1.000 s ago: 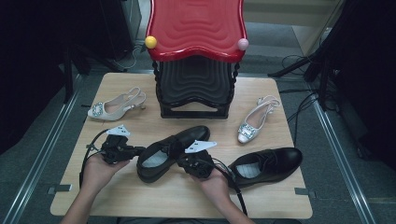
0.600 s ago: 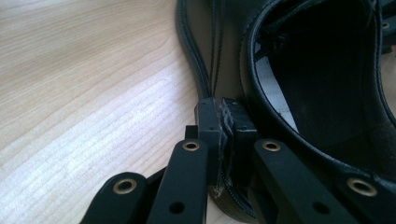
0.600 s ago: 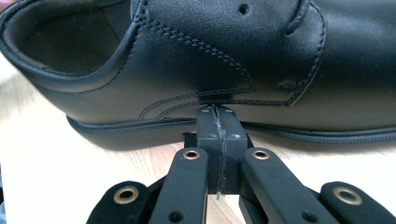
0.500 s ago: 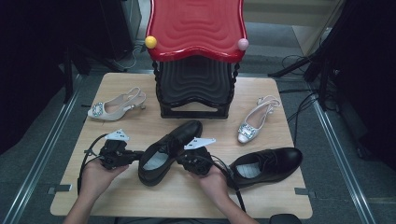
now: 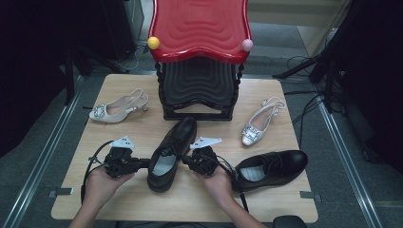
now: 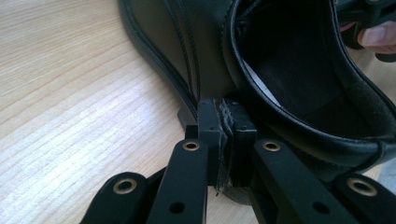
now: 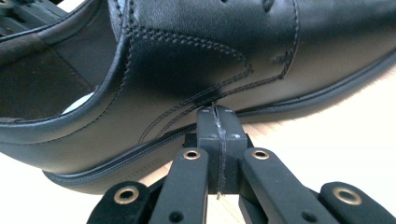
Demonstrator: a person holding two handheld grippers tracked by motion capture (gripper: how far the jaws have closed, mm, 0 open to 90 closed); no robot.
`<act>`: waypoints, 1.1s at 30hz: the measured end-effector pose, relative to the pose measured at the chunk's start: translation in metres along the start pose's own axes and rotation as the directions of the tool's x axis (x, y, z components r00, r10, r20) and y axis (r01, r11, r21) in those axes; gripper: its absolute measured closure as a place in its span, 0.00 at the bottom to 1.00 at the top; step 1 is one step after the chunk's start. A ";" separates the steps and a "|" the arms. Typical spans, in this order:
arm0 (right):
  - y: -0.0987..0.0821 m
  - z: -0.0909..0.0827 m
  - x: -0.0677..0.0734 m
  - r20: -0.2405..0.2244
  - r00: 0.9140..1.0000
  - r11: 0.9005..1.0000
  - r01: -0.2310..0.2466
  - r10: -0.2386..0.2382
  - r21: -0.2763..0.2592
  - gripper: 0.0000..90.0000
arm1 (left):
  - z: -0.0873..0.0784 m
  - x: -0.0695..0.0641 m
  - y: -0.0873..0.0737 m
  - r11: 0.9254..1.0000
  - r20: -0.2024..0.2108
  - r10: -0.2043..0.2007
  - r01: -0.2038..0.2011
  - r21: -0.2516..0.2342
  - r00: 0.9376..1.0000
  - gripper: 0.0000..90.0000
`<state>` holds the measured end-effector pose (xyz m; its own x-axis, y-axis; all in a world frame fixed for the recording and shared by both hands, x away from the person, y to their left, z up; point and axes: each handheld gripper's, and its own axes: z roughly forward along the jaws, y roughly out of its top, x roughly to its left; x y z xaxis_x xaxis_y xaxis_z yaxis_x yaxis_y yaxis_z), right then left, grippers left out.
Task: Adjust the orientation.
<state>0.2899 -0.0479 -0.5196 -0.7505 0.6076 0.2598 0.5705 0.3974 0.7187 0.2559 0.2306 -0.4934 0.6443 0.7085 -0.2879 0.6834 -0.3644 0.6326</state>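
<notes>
On the wooden table [image 5: 142, 199], front centre, a black leather shoe [image 5: 170, 153] lies with its toe pointing toward the black stepped stand [image 5: 198, 90] under the red wavy top [image 5: 199, 26]. Left gripper [image 5: 141, 164] sits at its left flank, right gripper [image 5: 186, 160] at its right flank, so the shoe is squeezed between the two. Both sets of jaws are pressed together with nothing between them; tips butt against the shoe's side near the heel opening.

No brand or writing readable anywhere. The shoe's pale insole shows no legible print, and the white tags on the grippers carry small dark marks too tiny to read.

High view gives the whole layout: second black shoe [image 5: 270, 168] lying to the right of the right hand [image 5: 216, 179], one pale slingback heel [image 5: 116, 109] with a jewelled buckle at far left, its mate [image 5: 259, 122] at right, yellow ball [image 5: 153, 42] and pink ball [image 5: 247, 45] on the red top's front corners, left hand [image 5: 102, 183] on its gripper.

Left gripper view gives the closed pads [image 6: 226, 135] against the sole edge, double stitching on the upper, dark lining inside the opening, and a fingertip of the other hand at top right. Right gripper view gives the closed pads [image 7: 218, 128] touching the shoe [image 7: 233, 56] just above the welt, curved stitch lines, and a lace eyelet area at the top edge.
</notes>
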 end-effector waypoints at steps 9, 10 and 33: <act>0.000 -0.001 -0.004 0.040 0.999 1.000 -0.015 0.015 0.009 1.00 | 0.007 -0.017 0.000 0.999 0.034 0.046 -0.047 0.024 0.998 0.96; 0.001 -0.002 -0.004 0.049 0.999 1.000 -0.017 0.016 0.009 1.00 | 0.010 -0.022 0.000 0.998 0.040 0.062 -0.063 0.030 0.997 0.96; 0.006 -0.083 -0.004 0.066 0.997 0.999 0.029 -0.027 -0.035 1.00 | 0.004 -0.002 0.005 0.999 0.020 0.034 -0.034 -0.005 0.999 0.51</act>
<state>0.2688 -0.1055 -0.4630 -0.7421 0.6405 0.1973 0.5360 0.3906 0.7484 0.2597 0.2255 -0.4923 0.6741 0.6833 -0.2805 0.6593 -0.3852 0.6458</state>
